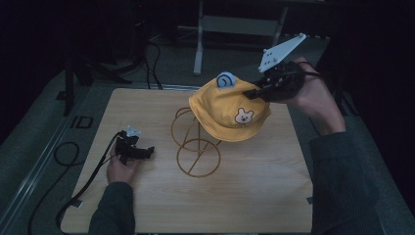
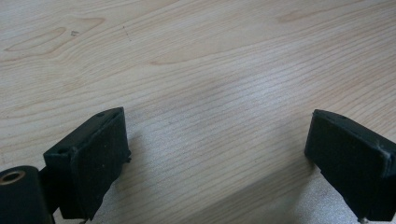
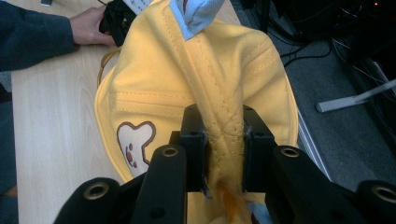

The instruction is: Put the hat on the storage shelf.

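The right gripper [image 3: 224, 140] has its jaws clamped on a pinched fold of the one yellow cap [image 1: 230, 110], which hangs over the top of a single gold wire stand [image 1: 196, 147] in the middle of the worktop [image 1: 254, 196]. One bear patch [image 1: 243, 116] shows on the cap, one blue ear [image 1: 225, 80] on top. The left gripper [image 2: 217, 154] rests low over bare wood near the worktop's left edge, jaws wide apart, holding nothing.
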Demonstrator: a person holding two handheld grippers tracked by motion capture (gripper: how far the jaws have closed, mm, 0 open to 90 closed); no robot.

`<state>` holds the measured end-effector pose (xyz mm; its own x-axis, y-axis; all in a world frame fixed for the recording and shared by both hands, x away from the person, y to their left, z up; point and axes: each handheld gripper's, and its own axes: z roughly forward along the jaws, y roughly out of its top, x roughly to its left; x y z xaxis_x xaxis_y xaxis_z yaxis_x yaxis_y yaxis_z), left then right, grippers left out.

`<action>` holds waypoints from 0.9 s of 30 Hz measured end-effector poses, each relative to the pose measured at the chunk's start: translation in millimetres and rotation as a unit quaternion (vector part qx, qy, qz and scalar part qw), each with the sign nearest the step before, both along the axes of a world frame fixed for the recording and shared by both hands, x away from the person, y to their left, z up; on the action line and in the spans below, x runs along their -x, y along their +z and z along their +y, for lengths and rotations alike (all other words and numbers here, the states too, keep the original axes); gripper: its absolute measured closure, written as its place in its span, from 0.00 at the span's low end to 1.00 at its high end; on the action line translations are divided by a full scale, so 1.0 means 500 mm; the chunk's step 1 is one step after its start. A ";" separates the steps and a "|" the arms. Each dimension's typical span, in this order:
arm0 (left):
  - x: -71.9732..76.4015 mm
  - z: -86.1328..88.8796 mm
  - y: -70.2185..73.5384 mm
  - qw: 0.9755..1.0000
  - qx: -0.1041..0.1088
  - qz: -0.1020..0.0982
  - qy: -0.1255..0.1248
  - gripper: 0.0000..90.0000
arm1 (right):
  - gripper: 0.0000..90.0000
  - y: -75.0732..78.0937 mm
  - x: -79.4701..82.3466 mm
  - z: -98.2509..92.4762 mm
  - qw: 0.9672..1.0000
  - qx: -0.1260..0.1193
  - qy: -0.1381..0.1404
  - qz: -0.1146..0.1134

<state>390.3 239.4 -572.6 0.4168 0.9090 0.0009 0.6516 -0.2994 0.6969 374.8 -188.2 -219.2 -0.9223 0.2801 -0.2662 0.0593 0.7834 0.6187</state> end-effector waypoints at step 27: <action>0.000 0.000 0.000 1.000 0.001 0.000 -0.001 0.07 | 0.83 -0.011 -0.018 0.116 0.998 0.059 0.013 0.005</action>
<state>390.3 239.4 -572.5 0.4179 0.9085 -0.0005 0.6516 -0.2994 0.6970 383.8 -130.0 -224.6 -0.9317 0.2233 -0.2864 0.0437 0.8519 0.5219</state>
